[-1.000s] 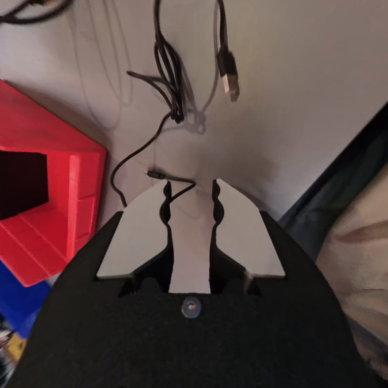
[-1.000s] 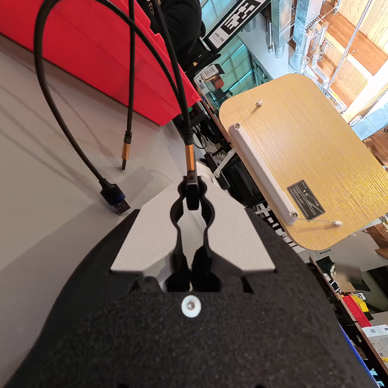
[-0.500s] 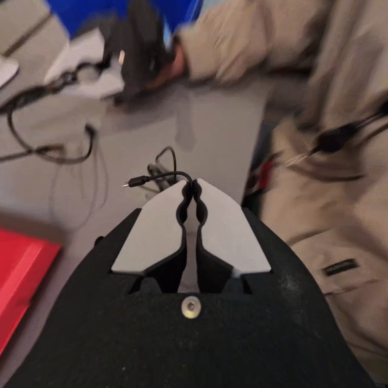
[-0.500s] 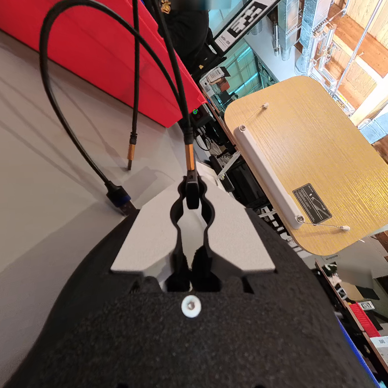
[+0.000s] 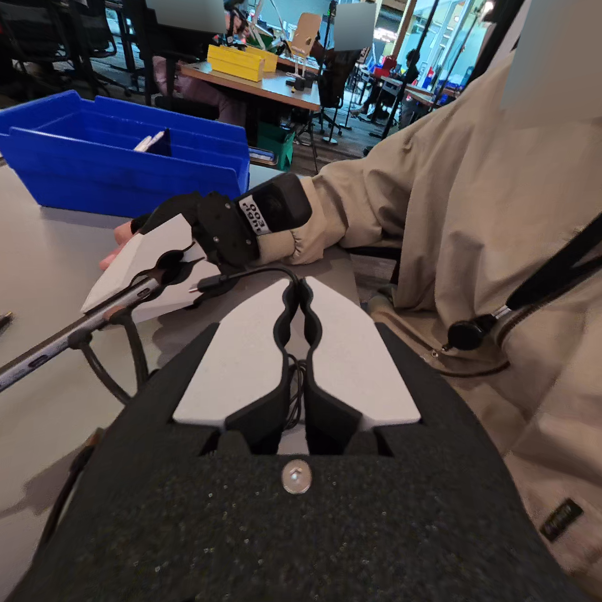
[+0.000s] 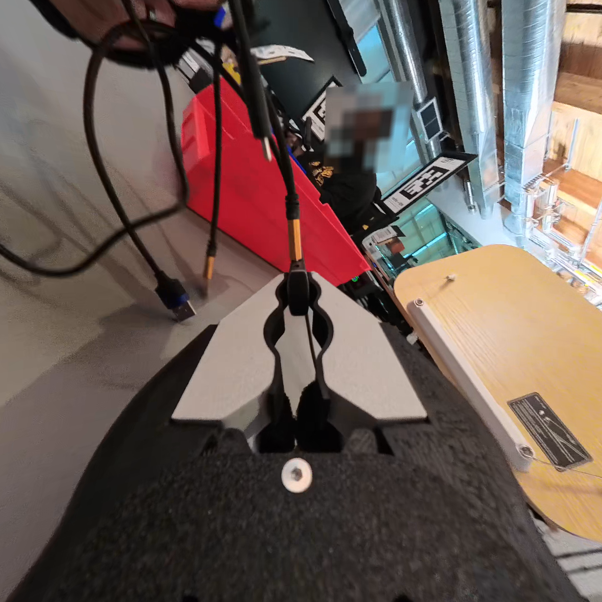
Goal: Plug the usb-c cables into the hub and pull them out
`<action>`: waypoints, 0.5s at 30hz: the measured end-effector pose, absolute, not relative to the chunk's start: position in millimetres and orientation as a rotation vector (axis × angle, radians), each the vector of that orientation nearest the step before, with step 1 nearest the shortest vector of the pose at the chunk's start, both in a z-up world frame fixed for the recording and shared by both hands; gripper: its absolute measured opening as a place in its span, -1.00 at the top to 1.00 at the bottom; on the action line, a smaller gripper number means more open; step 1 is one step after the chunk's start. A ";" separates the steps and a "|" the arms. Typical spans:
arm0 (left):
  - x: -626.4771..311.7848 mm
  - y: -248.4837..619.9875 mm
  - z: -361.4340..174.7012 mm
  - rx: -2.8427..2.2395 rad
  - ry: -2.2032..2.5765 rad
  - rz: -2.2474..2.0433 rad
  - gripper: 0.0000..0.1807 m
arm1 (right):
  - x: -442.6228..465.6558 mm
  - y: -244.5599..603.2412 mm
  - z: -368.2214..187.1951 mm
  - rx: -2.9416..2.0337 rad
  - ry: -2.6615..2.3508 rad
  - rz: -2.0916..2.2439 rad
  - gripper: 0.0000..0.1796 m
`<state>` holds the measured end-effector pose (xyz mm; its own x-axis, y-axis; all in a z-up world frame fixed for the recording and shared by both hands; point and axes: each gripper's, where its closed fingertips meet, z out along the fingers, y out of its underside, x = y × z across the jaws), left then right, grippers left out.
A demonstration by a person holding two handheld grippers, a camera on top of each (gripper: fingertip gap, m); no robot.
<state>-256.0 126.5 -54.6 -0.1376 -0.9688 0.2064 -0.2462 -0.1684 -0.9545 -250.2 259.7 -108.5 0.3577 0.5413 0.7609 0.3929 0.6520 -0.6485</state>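
Observation:
My left gripper [image 5: 298, 283] is shut on a thin black cable. Its USB-C plug [image 5: 211, 285] sticks out to the left, in the air just short of the right gripper [image 5: 156, 280]. That gripper is shut on one end of a slim grey hub [image 5: 97, 317], which reaches left above the table with black cables plugged into its side. In the right wrist view, my right gripper [image 6: 298, 280] pinches the hub [image 6: 298, 293] end-on, and a gold-sleeved plug [image 6: 296, 241] stands out of it. The black USB-C plug [image 6: 260, 120] hangs above, tip down.
A blue bin [image 5: 130, 169] stands behind the right gripper on the grey table [image 5: 39, 260]. A person's beige jacket [image 5: 456, 228] fills the right. A red bin [image 6: 247, 195], a loose blue USB-A plug [image 6: 177, 303], a loose gold plug [image 6: 210, 264] and a wooden board [image 6: 505, 342] show in the right wrist view. The tips of one gripper are about 15 cm away from the tips of the other.
My left gripper closed on the thin cable, lifted it and swung round from the table to face the right gripper. My right gripper kept its hold and shifted only a little.

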 end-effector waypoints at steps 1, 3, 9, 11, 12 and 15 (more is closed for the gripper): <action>-251.3 127.5 -57.3 -1.457 1.391 -1.363 0.98 | -251.4 256.8 -108.7 -0.912 -1.258 0.137 0.90; -244.9 130.2 -61.5 -1.456 1.349 -1.368 0.98 | -251.8 254.4 -108.7 -0.908 -1.264 0.148 0.90; -243.8 139.9 -60.6 -1.430 1.261 -1.395 0.97 | -253.0 248.4 -105.0 -0.895 -1.255 0.182 0.90; -244.8 142.5 -60.0 -1.424 1.233 -1.434 0.97 | -253.0 246.8 -104.2 -0.890 -1.254 0.191 0.90; -244.8 143.9 -59.9 -1.421 1.218 -1.456 0.97 | -253.0 246.4 -103.5 -0.887 -1.252 0.192 0.90; -245.0 148.1 -63.0 -1.432 1.184 -1.507 0.97 | -253.7 245.4 -104.4 -0.887 -1.256 0.199 0.89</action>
<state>-245.0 148.1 -63.0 -0.1115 -0.9422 0.3159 -0.0842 -0.3078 -0.9477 -253.7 245.4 -104.4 0.3405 0.5827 0.7379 0.3255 0.6633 -0.6739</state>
